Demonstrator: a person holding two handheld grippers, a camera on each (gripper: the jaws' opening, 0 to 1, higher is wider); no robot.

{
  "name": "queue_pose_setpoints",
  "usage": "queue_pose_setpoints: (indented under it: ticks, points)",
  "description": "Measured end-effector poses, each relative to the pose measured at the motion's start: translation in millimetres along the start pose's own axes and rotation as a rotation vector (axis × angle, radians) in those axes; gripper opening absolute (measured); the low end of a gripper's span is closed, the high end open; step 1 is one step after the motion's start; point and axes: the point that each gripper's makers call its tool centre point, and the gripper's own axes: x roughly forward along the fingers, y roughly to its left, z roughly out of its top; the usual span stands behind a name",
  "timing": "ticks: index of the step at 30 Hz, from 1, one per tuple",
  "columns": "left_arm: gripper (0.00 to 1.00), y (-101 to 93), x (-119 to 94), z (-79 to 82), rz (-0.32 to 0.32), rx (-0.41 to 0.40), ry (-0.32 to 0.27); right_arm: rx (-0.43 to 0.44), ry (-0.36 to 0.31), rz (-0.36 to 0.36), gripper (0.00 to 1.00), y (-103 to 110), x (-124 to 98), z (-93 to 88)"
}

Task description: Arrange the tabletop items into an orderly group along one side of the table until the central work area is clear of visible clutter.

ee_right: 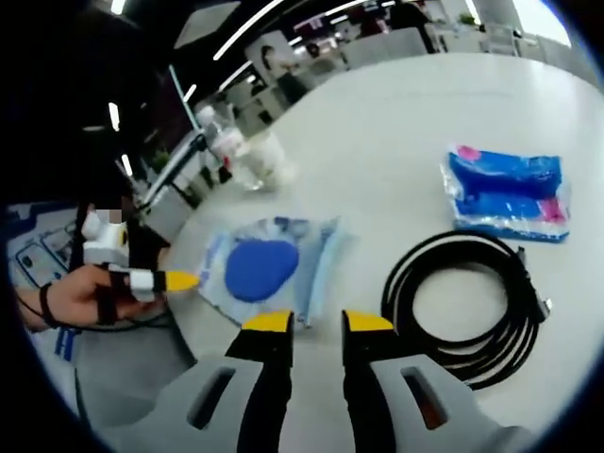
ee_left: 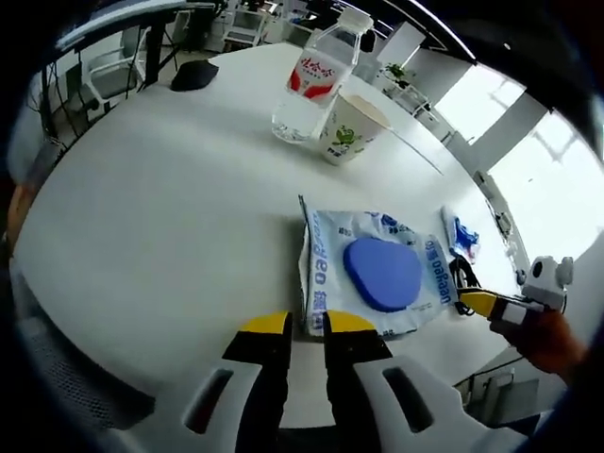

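A white plastic pack (ee_left: 377,274) printed with blue lettering lay flat on the white round worktop (ee_left: 170,208), close to its near edge, and a flat, rounded blue piece (ee_left: 382,274) showed at the pack's middle. In the left gripper view the left tool (ee_left: 307,326) hovered just at the pack's near corner, its two yellow-tipped jaws a narrow gap apart and holding nothing. From the right of that view the right tool (ee_left: 491,304) came in, held in a person's hand (ee_left: 547,342), its yellow tip at the pack's far edge; whether it touched the pack could not be told. In the right gripper view the same pack (ee_right: 269,269) lay just ahead of the right tool (ee_right: 316,323), whose jaws stood parted and empty, with the left tool (ee_right: 170,280) and the hand (ee_right: 80,294) holding it at the pack's other side. A coiled black cable (ee_right: 472,302) lay on the worktop beside the pack, and beyond the coil sat a blue packet (ee_right: 505,193) with pink marks. Farther across the worktop a clear water bottle (ee_left: 316,80) with a red label and white cap stood upright, and a paper cup (ee_left: 349,127) with a green print stood just beside it. A dark object (ee_left: 193,75) rested near the worktop's far edge, with office chairs (ee_left: 113,71) beyond.
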Motion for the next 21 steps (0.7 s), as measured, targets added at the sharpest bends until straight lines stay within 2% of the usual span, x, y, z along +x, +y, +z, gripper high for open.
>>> queue_pose_setpoints:
  ticks: [10,13,18,21]
  points:
    - [0.11,-0.5,-2,1.1,-0.010,-0.018,-0.013,0.014,0.008,0.003,0.18,-1,17,9.5]
    - [0.11,0.6,-3,2.6,-0.014,-0.055,-0.026,0.037,0.004,0.006,0.18,-1,20,9.9]
    - [0.10,-1.5,-3,-1.3,-0.015,-0.049,-0.020,0.041,0.019,0.015,0.16,4,25,5.2]
    - [0.08,-2.9,-2,-3.5,-0.015,-0.050,-0.015,0.037,0.046,0.013,0.11,5,27,-1.2]
